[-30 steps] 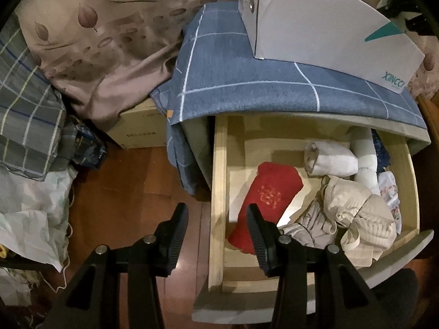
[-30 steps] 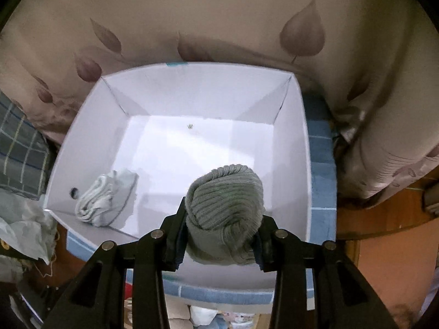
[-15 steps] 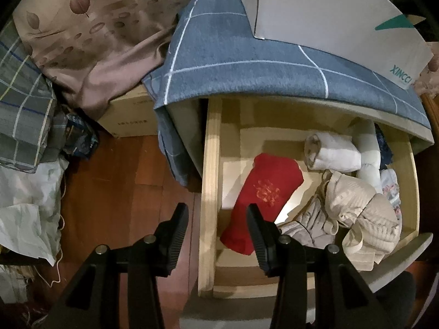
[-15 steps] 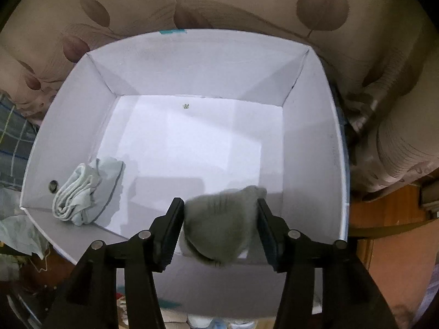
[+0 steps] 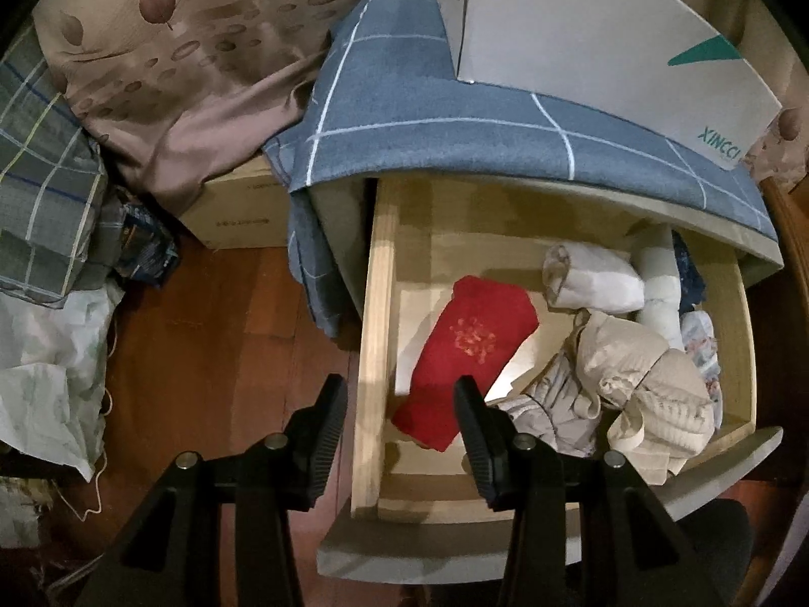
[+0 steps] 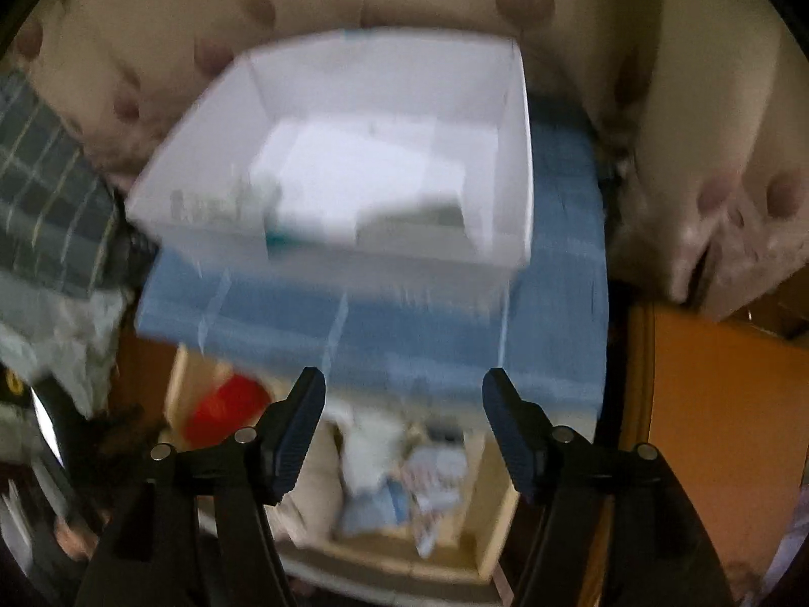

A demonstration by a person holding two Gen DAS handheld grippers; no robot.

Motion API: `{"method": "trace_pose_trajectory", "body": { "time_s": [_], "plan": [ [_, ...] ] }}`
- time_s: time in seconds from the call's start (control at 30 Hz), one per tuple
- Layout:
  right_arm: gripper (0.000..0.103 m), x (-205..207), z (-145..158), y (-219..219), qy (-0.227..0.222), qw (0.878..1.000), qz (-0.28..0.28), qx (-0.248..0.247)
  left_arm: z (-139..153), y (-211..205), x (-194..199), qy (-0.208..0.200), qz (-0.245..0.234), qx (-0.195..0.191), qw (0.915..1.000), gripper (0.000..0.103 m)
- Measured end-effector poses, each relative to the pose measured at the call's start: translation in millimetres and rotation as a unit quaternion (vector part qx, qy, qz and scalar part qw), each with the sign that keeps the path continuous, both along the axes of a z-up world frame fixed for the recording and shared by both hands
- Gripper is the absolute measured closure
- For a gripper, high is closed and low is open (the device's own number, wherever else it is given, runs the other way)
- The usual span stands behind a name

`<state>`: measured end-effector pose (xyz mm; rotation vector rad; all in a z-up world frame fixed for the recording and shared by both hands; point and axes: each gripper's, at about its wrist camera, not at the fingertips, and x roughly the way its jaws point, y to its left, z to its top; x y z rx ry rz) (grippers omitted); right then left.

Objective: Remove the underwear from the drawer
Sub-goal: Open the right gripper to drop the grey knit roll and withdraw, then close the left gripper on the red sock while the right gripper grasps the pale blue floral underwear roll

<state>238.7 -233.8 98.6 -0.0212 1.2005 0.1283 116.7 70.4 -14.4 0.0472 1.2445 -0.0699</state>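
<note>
Underwear remains in the drawer (image 5: 376, 354), a red piece (image 5: 470, 354) just ahead of the spread, empty left tongs (image 5: 399, 409) and pale rolls (image 5: 596, 283) further right, while the right tongs (image 6: 402, 404), opening and empty, hang below the white box (image 6: 521, 162).

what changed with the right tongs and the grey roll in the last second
The right tongs let go of the grey ribbed roll into the white box and pulled back; now nothing is between them, their jaws are opening, and they hang over the drawer. The view is blurred, so the roll cannot be made out. The left tongs stayed open and empty by the red folded piece.
</note>
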Motion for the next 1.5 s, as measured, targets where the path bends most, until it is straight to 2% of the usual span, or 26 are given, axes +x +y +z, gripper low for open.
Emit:
{"method": "trace_pose_trajectory", "body": {
  "time_s": [0.17, 0.37, 0.5, 0.67, 0.97, 1.2, 1.27, 1.47, 1.5],
  "plan": [
    [0.041, -30.9, -62.9, -11.1, 0.062, 0.998, -0.007, -0.013, 2.6, -5.4, -4.1, 0.0, -0.009, -0.008, 0.9999, 0.058],
    [0.041, -43.8, -128.8, -18.7, 0.116, 0.993, -0.027, -0.008, 1.4, -20.6, -5.2, 0.002, -0.054, -0.007, 0.9985, 0.058],
    [0.041, -40.5, -157.3, -16.9, 0.137, 0.99, -0.031, -0.011, -4.8, -21.5, 2.9, 0.021, -0.051, -0.027, 0.9981, 0.058],
    [0.041, -31.7, -185.4, -16.7, 0.148, 0.988, -0.039, -0.02, -12.6, -24.9, 18.5, 0.027, -0.044, -0.02, 0.9985, 0.058],
    [0.041, -22.3, -216.0, -19.0, 0.16, 0.986, -0.047, -0.018, -38.9, -28.7, 40.5, 0.053, -0.042, -0.008, 0.9977, 0.058],
    [0.041, -22.7, -220.6, -1.1, 0.152, 0.986, -0.02, -0.057, -56.5, -38.4, 46.3, 0.068, -0.059, 0.009, 0.9959, 0.058],
    [0.054, -24.8, -223.1, 3.7, 0.152, 0.987, -0.011, -0.059, -60.7, -42.3, 47.3, 0.073, -0.065, 0.016, 0.9951, 0.058],
    [0.075, -34.5, -222.4, 5.5, 0.159, 0.986, -0.009, -0.054, -71.9, -53.8, 51.6, 0.088, -0.082, 0.035, 0.9922, 0.058],
    [0.075, -38.5, -222.6, 4.9, 0.164, 0.985, -0.01, -0.054, -73.2, -54.4, 52.7, 0.089, -0.082, 0.034, 0.9921, 0.058]
  ]
}}
